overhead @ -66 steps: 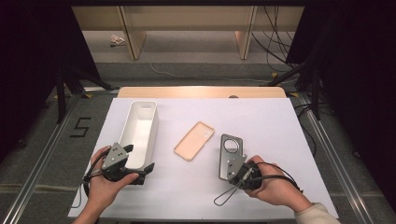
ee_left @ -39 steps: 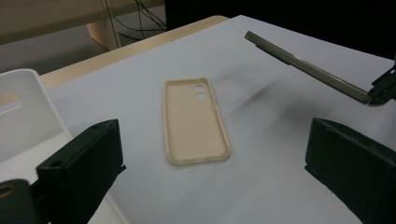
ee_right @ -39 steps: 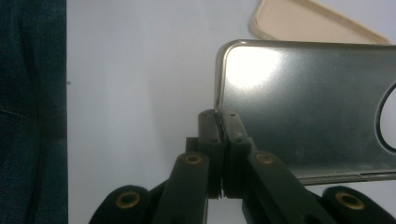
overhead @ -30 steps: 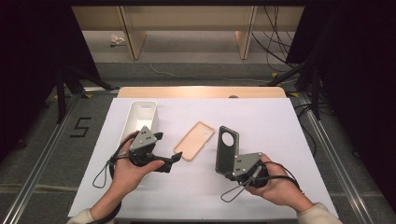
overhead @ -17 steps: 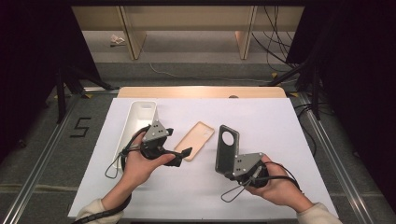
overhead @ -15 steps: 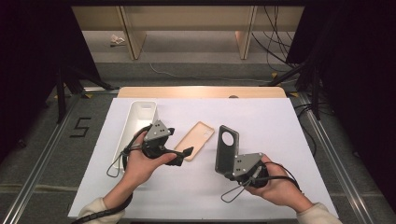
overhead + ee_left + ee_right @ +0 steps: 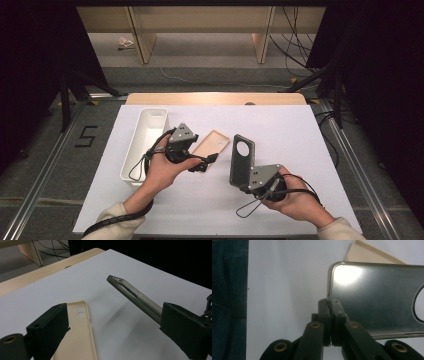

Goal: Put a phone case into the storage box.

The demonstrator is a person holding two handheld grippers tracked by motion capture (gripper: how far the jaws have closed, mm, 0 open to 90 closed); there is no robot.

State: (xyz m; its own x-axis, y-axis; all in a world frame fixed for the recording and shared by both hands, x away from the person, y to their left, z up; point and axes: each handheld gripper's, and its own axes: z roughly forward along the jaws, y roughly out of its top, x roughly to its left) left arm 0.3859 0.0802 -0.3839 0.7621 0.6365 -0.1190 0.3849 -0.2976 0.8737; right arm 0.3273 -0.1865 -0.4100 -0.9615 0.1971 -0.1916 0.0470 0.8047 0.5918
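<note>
the grey phone case (image 7: 242,161) is up off the white table (image 7: 320,150), standing nearly on edge above the middle of the surface, a little toward your near edge. its round camera opening sits at the top. your right gripper (image 7: 248,186) has it pinched at the lower edge; in the right gripper view the two black jaws are pressed together on the case's (image 7: 377,297) rim, just below one rounded corner. in the left gripper view the same case (image 7: 133,295) shows edge-on, rising at a slant from the right gripper (image 7: 186,333).

your left gripper (image 7: 207,161) hovers at the near end of the beige phone case (image 7: 211,146), which lies flat on the table, open side up, just left of the grey one and apart from it. the left jaws stand wide apart with nothing between them; in the left gripper view the beige case (image 7: 76,337) lies under and beside the left-hand jaw, its camera holes pointing away from you. whether a jaw tip touches it, you cannot tell.

the white tray (image 7: 137,147) lies lengthwise along the left side of the surface, just beside your left hand (image 7: 162,172). your right hand (image 7: 295,200) is near the near right corner.
</note>
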